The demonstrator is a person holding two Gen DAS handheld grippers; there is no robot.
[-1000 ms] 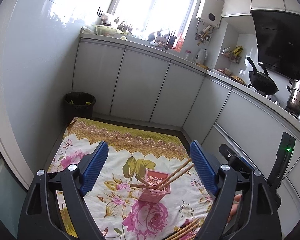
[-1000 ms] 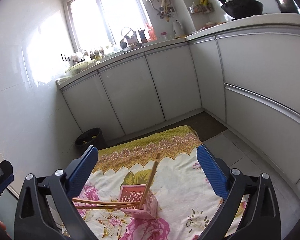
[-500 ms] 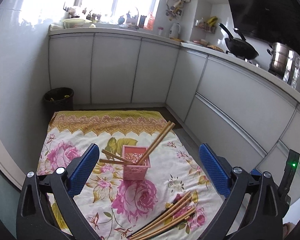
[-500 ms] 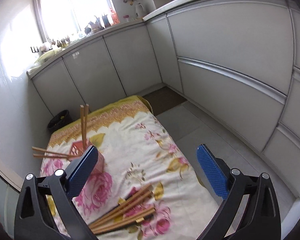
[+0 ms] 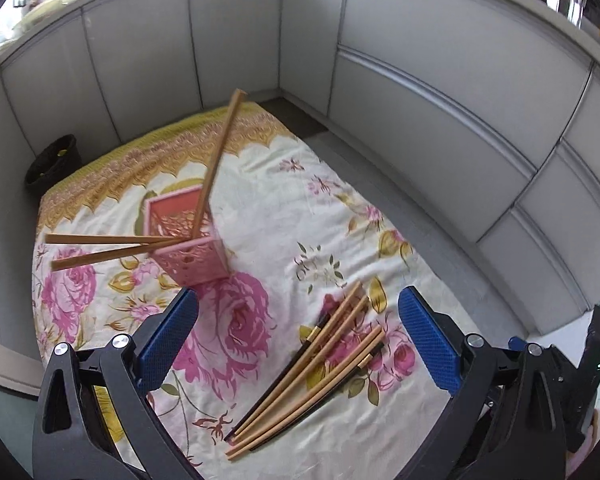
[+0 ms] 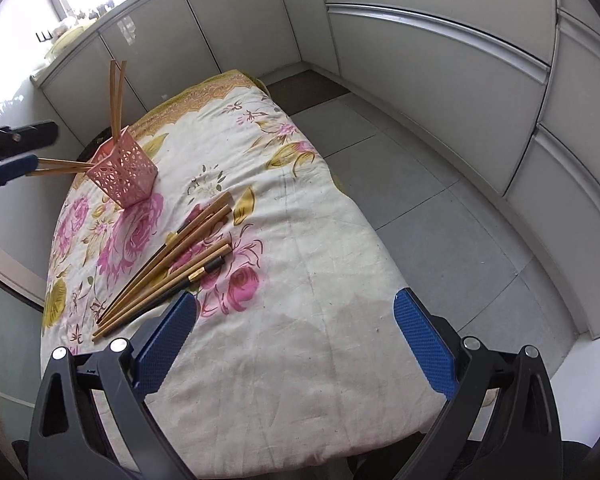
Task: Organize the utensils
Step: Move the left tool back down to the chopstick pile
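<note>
Pink lattice holder (image 5: 190, 248) with four chopsticks (image 5: 220, 160) inside, loose chopstick pile (image 5: 316, 364) nearby, both tongs (image 5: 298, 340) (image 6: 296, 338) wide, empty

We see the left black plastic two-finger gripper (image 5: 298, 334) and the right black plastic two-finger gripper (image 6: 296, 332), each with blue textured rubber pads (image 5: 426, 338), silver screws and triangular cut-outs; a small green light glows beside the left one.

A floral cloth (image 5: 284, 220) covers the low surface; white cabinets (image 5: 440, 92) ring it; a dark bin (image 5: 54, 158) sits behind.
</note>
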